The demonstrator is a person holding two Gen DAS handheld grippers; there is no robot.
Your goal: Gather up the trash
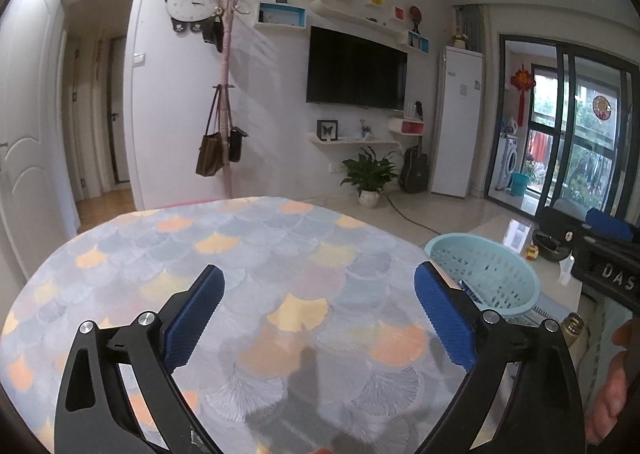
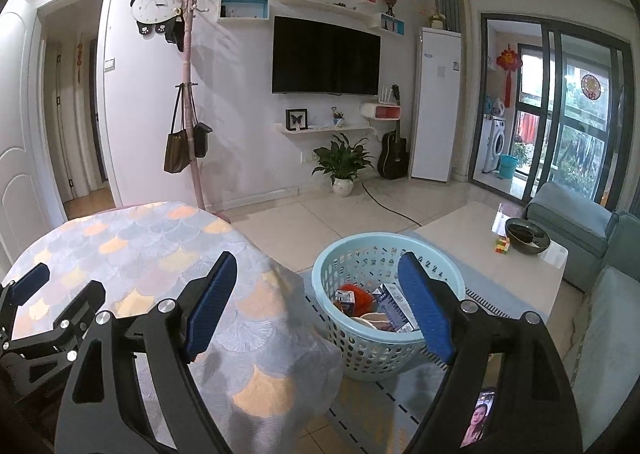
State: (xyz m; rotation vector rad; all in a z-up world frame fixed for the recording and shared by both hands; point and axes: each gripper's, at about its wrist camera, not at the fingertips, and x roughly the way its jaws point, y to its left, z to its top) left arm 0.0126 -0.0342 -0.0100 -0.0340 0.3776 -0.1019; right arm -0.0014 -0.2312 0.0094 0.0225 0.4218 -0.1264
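Your left tool (image 1: pixel 318 304) hangs over the desk (image 1: pixel 248 246), its blue pads spread wide with nothing between them. Your right tool (image 2: pixel 318 296) is just as wide open and holds nothing; it sits off the desk's right edge, with its right finger (image 2: pixel 424 310) crossing in front of the basket (image 2: pixel 360 346).

The pale blue basket stands on the floor just beside the desk's draped corner, on a grey rug (image 2: pixel 360 410). The trash lies inside it: a red-orange piece (image 2: pixel 354 294), a small blue-and-white carton (image 2: pixel 346 299), a longer dark blue box (image 2: pixel 390 304) and a pale round item (image 2: pixel 376 320) near the bottom. From the left wrist view only the basket's rim and a corner of the blue box (image 1: pixel 470 288) show.

Beyond the basket, a low coffee table (image 2: pixel 500 278) carries a dark bowl (image 2: pixel 526 236) and a puzzle cube (image 2: pixel 503 245) just beside it.
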